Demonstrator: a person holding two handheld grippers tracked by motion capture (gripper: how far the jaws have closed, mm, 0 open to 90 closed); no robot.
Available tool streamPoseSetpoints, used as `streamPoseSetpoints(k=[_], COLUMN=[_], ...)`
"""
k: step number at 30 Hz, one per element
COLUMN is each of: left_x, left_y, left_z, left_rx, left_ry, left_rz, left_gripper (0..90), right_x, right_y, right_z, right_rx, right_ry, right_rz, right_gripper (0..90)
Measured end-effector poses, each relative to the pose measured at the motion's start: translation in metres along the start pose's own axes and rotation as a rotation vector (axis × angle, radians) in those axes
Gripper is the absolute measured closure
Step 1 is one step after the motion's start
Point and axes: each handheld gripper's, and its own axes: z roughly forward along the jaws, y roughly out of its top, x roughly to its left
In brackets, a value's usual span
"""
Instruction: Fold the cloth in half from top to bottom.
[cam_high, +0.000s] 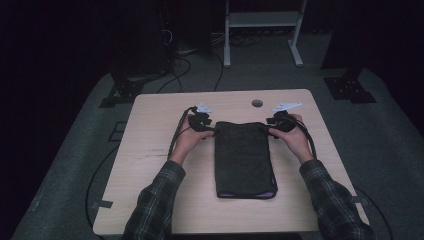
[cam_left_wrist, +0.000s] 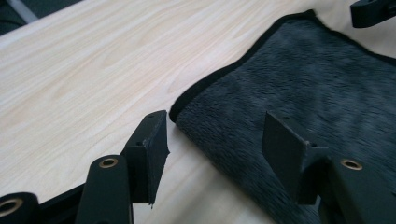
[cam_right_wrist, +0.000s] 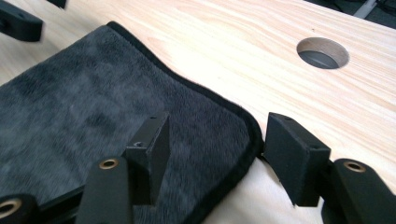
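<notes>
A dark grey plush towel (cam_high: 245, 160) with black edging lies folded lengthwise on the middle of the light wooden table (cam_high: 150, 200). A purple layer peeks out at its near end. My left gripper (cam_high: 210, 131) is at the towel's far left corner. In the left gripper view its jaws (cam_left_wrist: 215, 135) stand open astride that corner of the towel (cam_left_wrist: 303, 79), pads apart from the cloth. My right gripper (cam_high: 272, 131) is at the far right corner. In the right gripper view it (cam_right_wrist: 217, 135) is open too, one jaw over the towel (cam_right_wrist: 93, 93), the other on bare wood.
A round cable hole (cam_high: 257, 103) (cam_right_wrist: 323, 52) sits in the table just beyond the towel. Behind the table stand a white frame (cam_high: 262, 20), dark stands and loose cables on the grey floor. Bare wood runs along both sides of the towel.
</notes>
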Motion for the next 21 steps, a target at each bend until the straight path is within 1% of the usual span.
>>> streamPoseSetpoints(k=[2, 4, 5, 7, 8, 10, 11, 13, 14, 15, 16, 17, 18, 19, 21], left_x=[0.003, 0.005, 0.006, 0.008, 0.009, 0.011, 0.012, 0.013, 0.014, 0.014, 0.014, 0.014, 0.014, 0.014, 0.013], left_y=[0.001, 0.001, 0.001, 0.001, 0.000, -0.001, -0.001, -0.003, -0.003, -0.004, -0.005, -0.006, -0.007, -0.008, -0.008], left_z=[0.007, 0.012, 0.015, 0.019, 0.021, 0.025, 0.026, 0.028, 0.029, 0.030, 0.031, 0.032, 0.034, 0.035, 0.036], left_rx=[-0.005, -0.004, -0.005, 0.000, 0.000, 0.016, 0.020, 0.026, 0.031, 0.040, 0.043, 0.053, 0.056, 0.062, 0.055], left_ry=[0.008, 0.014, 0.016, 0.024, 0.030, 0.033, 0.033, 0.027, 0.023, 0.017, 0.009, 0.005, -0.006, -0.013, -0.021], left_rz=[-0.013, -0.024, -0.030, -0.030, -0.031, -0.030, -0.033, -0.051, -0.055, -0.049, -0.057, -0.057, -0.070, -0.072, -0.075], left_gripper=[40.1, 40.2, 40.4, 40.6, 40.8, 41.7, 42.8, 45.9, 46.9, 48.6, 50.6, 51.4, 52.7, 54.7, 58.4], right_x=[-0.001, -0.003, -0.004, -0.005, -0.006, -0.006, -0.006, -0.008, -0.008, -0.008, -0.007, -0.007, -0.006, -0.006, -0.006], right_y=[0.001, 0.001, 0.001, 0.002, 0.003, 0.002, 0.000, -0.003, -0.004, -0.005, -0.006, -0.007, -0.007, -0.008, -0.008], right_z=[0.006, 0.014, 0.017, 0.021, 0.022, 0.026, 0.028, 0.032, 0.034, 0.035, 0.037, 0.038, 0.039, 0.039, 0.039], right_rx=[-0.017, 0.016, 0.020, 0.023, 0.015, 0.023, 0.037, 0.053, 0.057, 0.055, 0.060, 0.061, 0.064, 0.062, 0.062], right_ry=[-0.001, -0.003, -0.011, -0.009, -0.016, -0.014, -0.018, -0.021, -0.016, -0.008, -0.004, -0.004, -0.005, -0.004, -0.003], right_rz=[0.010, 0.007, 0.005, 0.008, 0.002, 0.007, 0.005, 0.000, 0.000, -0.007, -0.005, -0.020, -0.022, -0.027, -0.041], right_gripper=[40.3, 38.3, 38.3, 38.1, 38.2, 38.1, 38.1, 37.7, 37.8, 37.3, 37.0, 36.9, 36.9, 37.0, 38.3])
